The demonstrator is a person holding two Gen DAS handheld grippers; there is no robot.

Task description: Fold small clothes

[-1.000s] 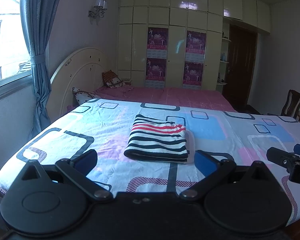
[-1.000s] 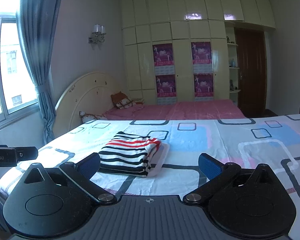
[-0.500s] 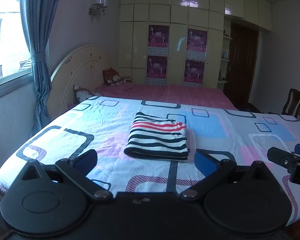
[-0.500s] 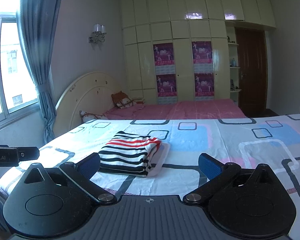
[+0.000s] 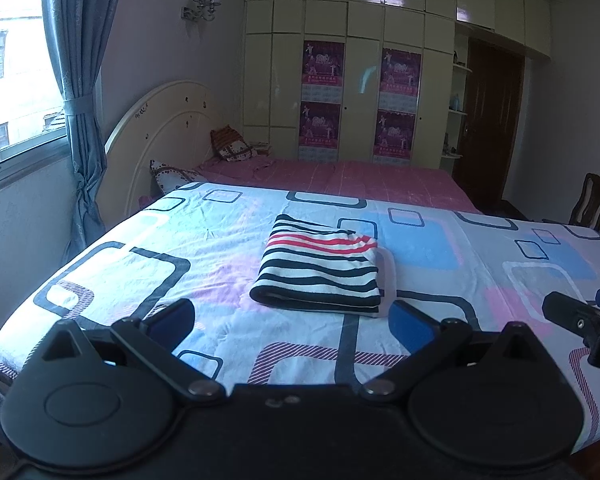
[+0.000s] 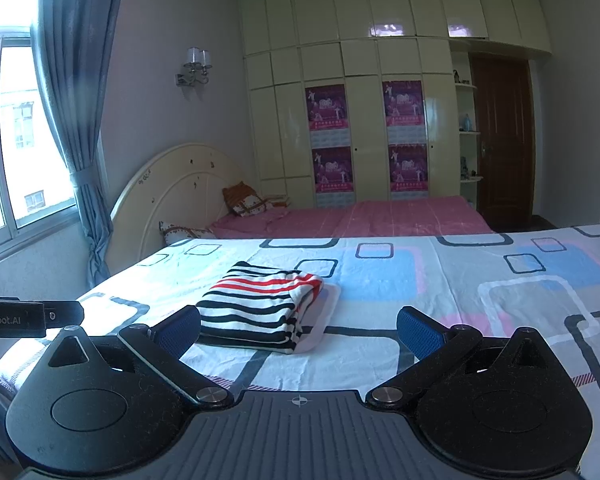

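Observation:
A small striped garment (image 5: 320, 270), black, white and red, lies folded in a neat rectangle on the patterned bed sheet (image 5: 440, 240). It also shows in the right wrist view as the striped garment (image 6: 260, 306). My left gripper (image 5: 292, 322) hangs open just short of its near edge, nothing between the blue pads. My right gripper (image 6: 298, 330) is open too, held back from the garment's near right corner. The right gripper's tip (image 5: 580, 320) shows at the right edge of the left wrist view. The left gripper's side (image 6: 28, 318) shows at the left edge of the right wrist view.
The sheet (image 6: 460, 292) covers a wide flat bed. Beyond it lies a pink bed (image 5: 340, 178) with a cream headboard (image 5: 160, 140) and pillows. A window with a blue curtain (image 5: 80, 100) is at left, a wardrobe (image 5: 360, 80) at the back, a wooden chair (image 5: 592, 204) at right.
Both views have shifted only slightly; the left wrist camera has tilted down a touch. The garment has stayed put and both grippers remain open.

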